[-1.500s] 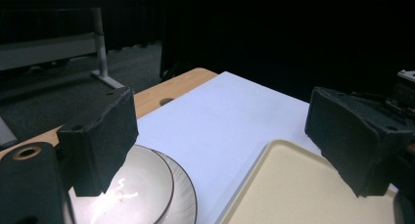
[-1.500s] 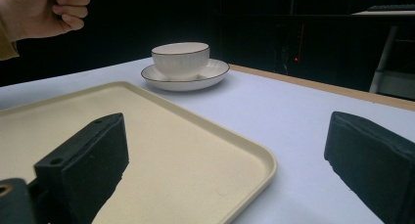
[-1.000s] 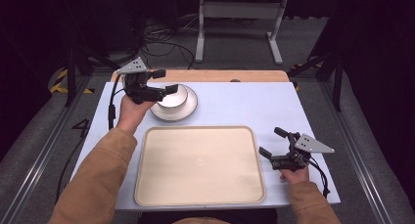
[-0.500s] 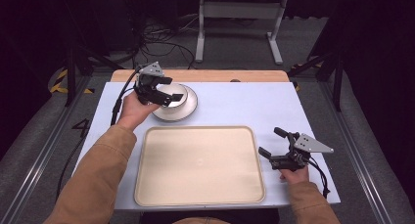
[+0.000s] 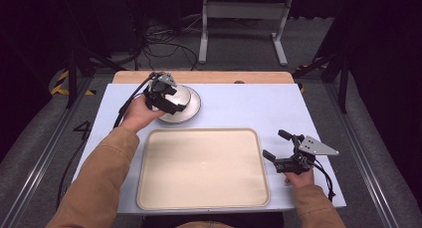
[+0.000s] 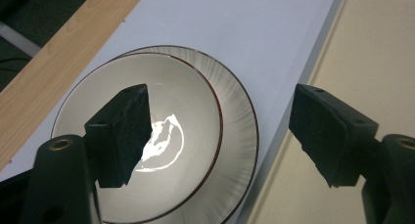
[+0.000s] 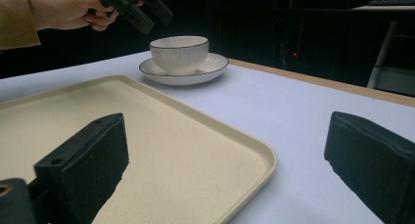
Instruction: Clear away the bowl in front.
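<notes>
A white ribbed bowl (image 5: 185,95) with a dark rim stands on a matching saucer (image 5: 193,110) at the back left of the table. My left gripper (image 5: 173,104) hovers just over it, pointing down. In the left gripper view one pad (image 6: 122,133) is above the bowl's (image 6: 147,116) inside and the other pad (image 6: 330,131) is out beyond the saucer (image 6: 240,136). Its jaws have just been closing a little, with the bowl's near wall below the gap and no pad touching it. My right gripper (image 5: 277,145) rests open at the tray's right side with nothing between its fingers.
A large beige tray (image 5: 204,168) lies at the front middle of the pale blue tabletop (image 5: 249,103), bare inside. A wooden strip (image 5: 224,77) runs along the far edge. In the right gripper view the tray's corner (image 7: 254,155) lies between the jaws.
The left hand has moved right and down, from beside the bowl to over it, and the gripper has tipped to point downward. The right hand has stayed put.
</notes>
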`<move>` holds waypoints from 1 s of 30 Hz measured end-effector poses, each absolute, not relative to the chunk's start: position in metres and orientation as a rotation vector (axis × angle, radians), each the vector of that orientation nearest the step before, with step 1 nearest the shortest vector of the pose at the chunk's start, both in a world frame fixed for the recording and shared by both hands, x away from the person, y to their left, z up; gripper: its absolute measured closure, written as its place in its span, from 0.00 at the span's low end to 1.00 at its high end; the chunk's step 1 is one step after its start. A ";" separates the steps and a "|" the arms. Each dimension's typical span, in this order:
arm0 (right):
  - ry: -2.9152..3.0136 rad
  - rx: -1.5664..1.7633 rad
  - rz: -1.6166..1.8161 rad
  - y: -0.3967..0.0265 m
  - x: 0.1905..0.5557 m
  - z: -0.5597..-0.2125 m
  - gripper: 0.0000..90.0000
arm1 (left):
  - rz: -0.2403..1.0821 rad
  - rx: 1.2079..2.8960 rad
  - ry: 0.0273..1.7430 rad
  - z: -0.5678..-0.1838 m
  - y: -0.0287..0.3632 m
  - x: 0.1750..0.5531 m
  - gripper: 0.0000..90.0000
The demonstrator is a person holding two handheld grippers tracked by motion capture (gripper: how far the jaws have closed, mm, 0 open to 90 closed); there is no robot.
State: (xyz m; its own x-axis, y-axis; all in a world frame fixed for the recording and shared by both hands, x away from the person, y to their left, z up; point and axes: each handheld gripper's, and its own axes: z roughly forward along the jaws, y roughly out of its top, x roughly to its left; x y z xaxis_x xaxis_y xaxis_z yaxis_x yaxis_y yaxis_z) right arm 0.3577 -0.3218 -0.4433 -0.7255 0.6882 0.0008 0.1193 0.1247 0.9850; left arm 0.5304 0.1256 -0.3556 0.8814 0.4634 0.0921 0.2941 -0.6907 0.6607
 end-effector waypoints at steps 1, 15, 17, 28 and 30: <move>1.948 0.778 1.637 -0.322 0.358 -0.443 0.03 | 0.329 2.394 0.544 -0.356 0.124 0.531 0.28; 1.954 0.770 1.633 -0.321 0.358 -0.443 0.03 | 0.359 2.558 0.572 -0.367 0.109 0.539 0.32; 1.955 0.774 1.632 -0.321 0.358 -0.443 0.03 | 0.355 2.594 0.574 -0.369 0.109 0.541 0.38; 1.959 0.775 1.634 -0.321 0.358 -0.443 0.03 | 0.319 2.723 0.578 -0.380 0.101 0.548 0.55; 1.959 0.775 1.633 -0.321 0.358 -0.443 0.03 | 0.305 2.747 0.592 -0.381 0.099 0.550 0.56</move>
